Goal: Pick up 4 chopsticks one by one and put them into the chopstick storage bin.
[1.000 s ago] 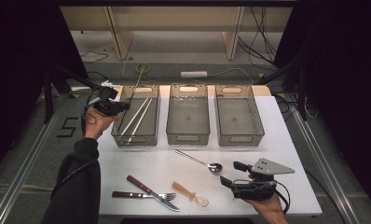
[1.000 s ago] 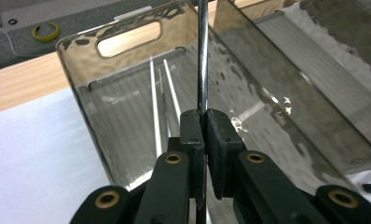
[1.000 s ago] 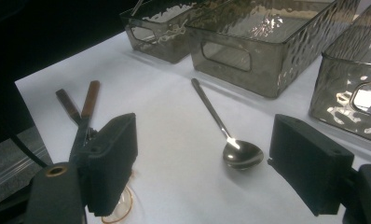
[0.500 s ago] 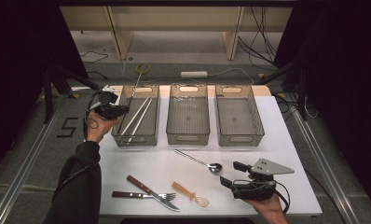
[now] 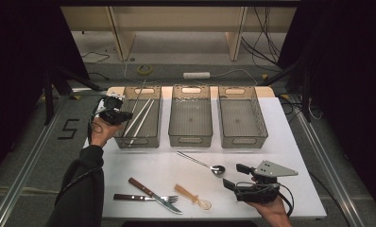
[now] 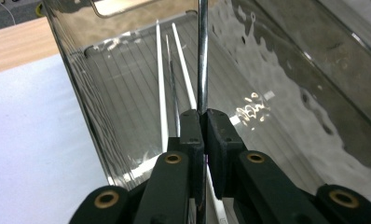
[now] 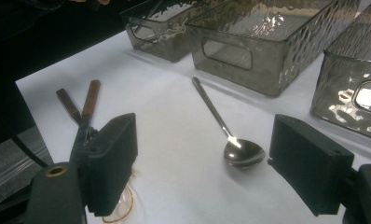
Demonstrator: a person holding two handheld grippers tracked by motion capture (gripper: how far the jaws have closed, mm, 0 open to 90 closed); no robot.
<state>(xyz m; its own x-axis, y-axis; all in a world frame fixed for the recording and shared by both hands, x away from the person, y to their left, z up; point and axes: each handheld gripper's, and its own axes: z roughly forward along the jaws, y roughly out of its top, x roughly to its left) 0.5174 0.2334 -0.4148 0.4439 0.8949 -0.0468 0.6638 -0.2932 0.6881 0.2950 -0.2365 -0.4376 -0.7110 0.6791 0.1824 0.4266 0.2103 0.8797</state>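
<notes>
My left gripper (image 5: pixel 126 116) hangs over the near left corner of the left bin (image 5: pixel 121 142), shut on a thin metal chopstick (image 6: pixel 202 65) that slants up and away over the bin. In the left gripper view the black pads (image 6: pixel 191 128) pinch the rod, and two white chopsticks (image 6: pixel 161 84) lie on the bin floor beside a darker thin stick. My right gripper (image 5: pixel 233 178) rests low at the table's front right, open with nothing between its fingers. A metal spoon (image 7: pixel 242 151) lies just ahead of it.
Three smoky clear bins stand in a row at the back, the middle bin (image 5: pixel 191 140) and the right bin (image 5: pixel 243 140) bare inside. A wooden-handled fork (image 5: pixel 169 199), a knife (image 5: pixel 139 186) and an amber plastic spoon (image 5: pixel 194 196) lie near the front edge.
My left gripper has sunk a little toward the left bin with the metal chopstick still in it. The right gripper has stayed where it was.
</notes>
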